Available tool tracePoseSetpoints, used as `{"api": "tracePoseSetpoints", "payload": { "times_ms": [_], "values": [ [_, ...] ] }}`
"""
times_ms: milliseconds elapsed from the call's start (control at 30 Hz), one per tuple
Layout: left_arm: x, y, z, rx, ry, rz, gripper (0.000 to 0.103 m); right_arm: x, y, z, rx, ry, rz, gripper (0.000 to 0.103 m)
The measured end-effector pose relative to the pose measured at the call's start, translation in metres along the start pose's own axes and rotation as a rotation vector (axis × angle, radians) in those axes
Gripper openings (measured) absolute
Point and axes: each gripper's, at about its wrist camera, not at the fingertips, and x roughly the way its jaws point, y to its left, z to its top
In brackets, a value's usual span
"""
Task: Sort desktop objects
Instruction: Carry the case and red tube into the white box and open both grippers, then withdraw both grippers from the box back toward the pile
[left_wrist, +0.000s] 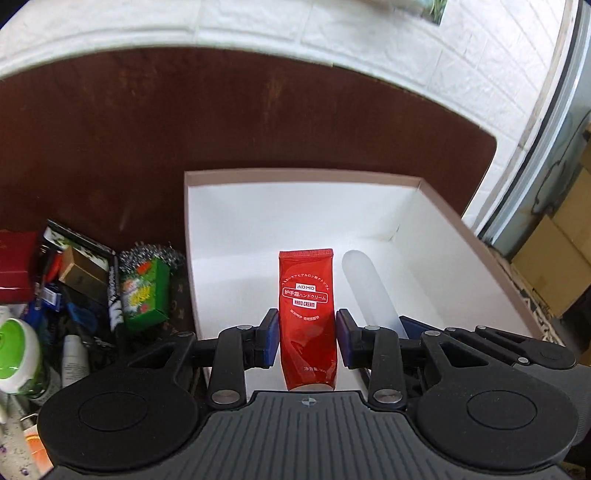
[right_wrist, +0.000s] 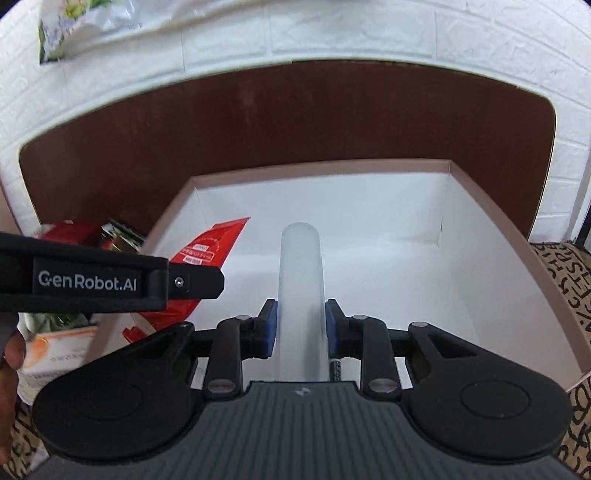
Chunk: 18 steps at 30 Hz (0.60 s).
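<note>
Red tube (left_wrist: 307, 317) and frosted tube (right_wrist: 301, 291) clamped above the white box (right_wrist: 498, 236).

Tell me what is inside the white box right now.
The white box shows only bare white floor. The red hand cream tube and the frosted tube hang over it, each clamped in tongs. The near floor is hidden behind the tongs.
</note>
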Motion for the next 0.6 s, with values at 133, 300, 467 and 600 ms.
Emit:
{"api": "tracePoseSetpoints", "payload": {
  "times_ms": [133, 300, 467, 600],
  "values": [
    [0.010, 0.002, -0.002, 0.001, 0.013, 0.007, 0.033, 0.011, 0.000, -0.002, -0.015, 0.035, -0.010, 0.031],
    [0.007, 0.005, 0.000, -0.022, -0.008, 0.011, 0.075, 0.016, 0.002, -0.002, -0.040, 0.052, -0.020, 0.032],
    [-0.011, 0.002, 0.001, -0.035, -0.069, -0.009, 0.103, 0.008, 0.004, -0.002, -0.071, 0.030, -0.035, 0.081],
    [-0.027, -0.004, -0.003, 0.012, -0.086, -0.006, 0.103, -0.008, 0.006, -0.003, -0.071, -0.022, -0.033, 0.100]
  ]
}}
